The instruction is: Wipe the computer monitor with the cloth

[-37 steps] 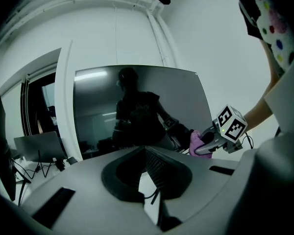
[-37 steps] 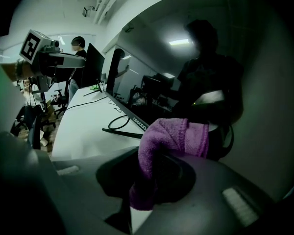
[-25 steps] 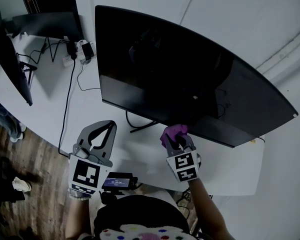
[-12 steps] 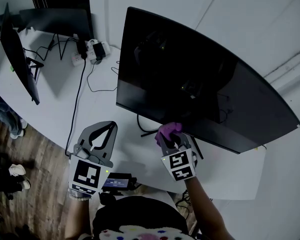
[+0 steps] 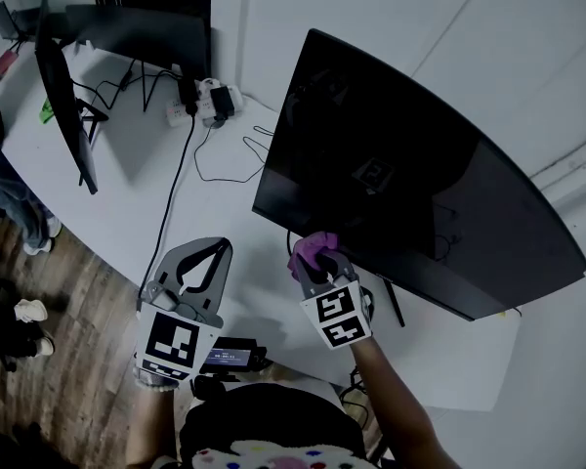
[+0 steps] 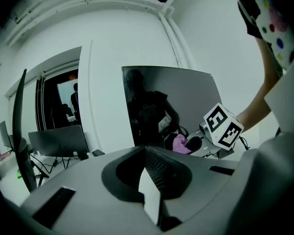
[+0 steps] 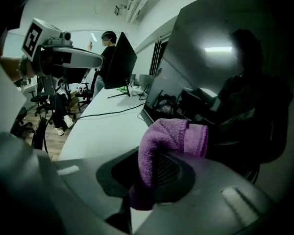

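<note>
White counter (image 5: 127,193) bore the monitor (image 5: 420,193); your right hand-held gripper (image 5: 318,264) clamped the cloth (image 5: 310,249) by its lower edge; your left hand-held gripper (image 5: 215,245) was closed, empty.

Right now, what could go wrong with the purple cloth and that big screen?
The right tongs pinch only part of the purple cloth, so hard plastic might scrape the monitor. Pushing at its bottom edge could wobble it on its thin stand; the shut left tongs aren't steadying it.
</note>
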Demonstrator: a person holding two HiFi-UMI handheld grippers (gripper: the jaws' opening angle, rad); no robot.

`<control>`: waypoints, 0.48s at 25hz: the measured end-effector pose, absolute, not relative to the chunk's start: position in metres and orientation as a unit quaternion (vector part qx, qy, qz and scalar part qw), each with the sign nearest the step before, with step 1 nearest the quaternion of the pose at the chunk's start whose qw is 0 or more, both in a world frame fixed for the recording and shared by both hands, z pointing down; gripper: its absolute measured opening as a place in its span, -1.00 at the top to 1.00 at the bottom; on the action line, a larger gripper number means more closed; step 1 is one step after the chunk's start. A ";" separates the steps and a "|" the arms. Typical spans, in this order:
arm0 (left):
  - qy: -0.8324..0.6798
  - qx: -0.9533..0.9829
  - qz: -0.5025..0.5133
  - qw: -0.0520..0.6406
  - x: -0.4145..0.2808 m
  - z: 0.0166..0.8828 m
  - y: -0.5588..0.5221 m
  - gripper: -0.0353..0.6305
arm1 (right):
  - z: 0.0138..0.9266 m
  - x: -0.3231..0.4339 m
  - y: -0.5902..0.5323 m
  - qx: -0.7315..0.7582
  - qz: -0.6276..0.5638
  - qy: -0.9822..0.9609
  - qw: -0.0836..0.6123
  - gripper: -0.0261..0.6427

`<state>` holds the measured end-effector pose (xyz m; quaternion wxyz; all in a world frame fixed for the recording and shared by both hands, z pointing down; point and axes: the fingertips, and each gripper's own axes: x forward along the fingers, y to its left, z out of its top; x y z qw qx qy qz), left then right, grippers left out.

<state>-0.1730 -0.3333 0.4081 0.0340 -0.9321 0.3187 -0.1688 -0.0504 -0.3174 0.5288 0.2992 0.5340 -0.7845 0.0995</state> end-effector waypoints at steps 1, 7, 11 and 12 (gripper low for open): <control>0.322 -0.931 -0.168 0.034 -0.176 0.408 -0.334 0.88 | 0.529 -0.055 -0.321 0.529 0.097 -0.788 0.299 0.72; 0.339 -0.925 -0.169 0.025 -0.190 0.408 -0.337 0.88 | 0.526 -0.079 -0.340 0.507 0.081 -0.801 0.306 0.72; 0.347 -0.922 -0.168 0.023 -0.197 0.408 -0.337 0.88 | 0.525 -0.095 -0.352 0.491 0.068 -0.809 0.315 0.72; 0.347 -0.923 -0.166 0.024 -0.198 0.406 -0.337 0.88 | 0.525 -0.099 -0.355 0.488 0.066 -0.811 0.316 0.72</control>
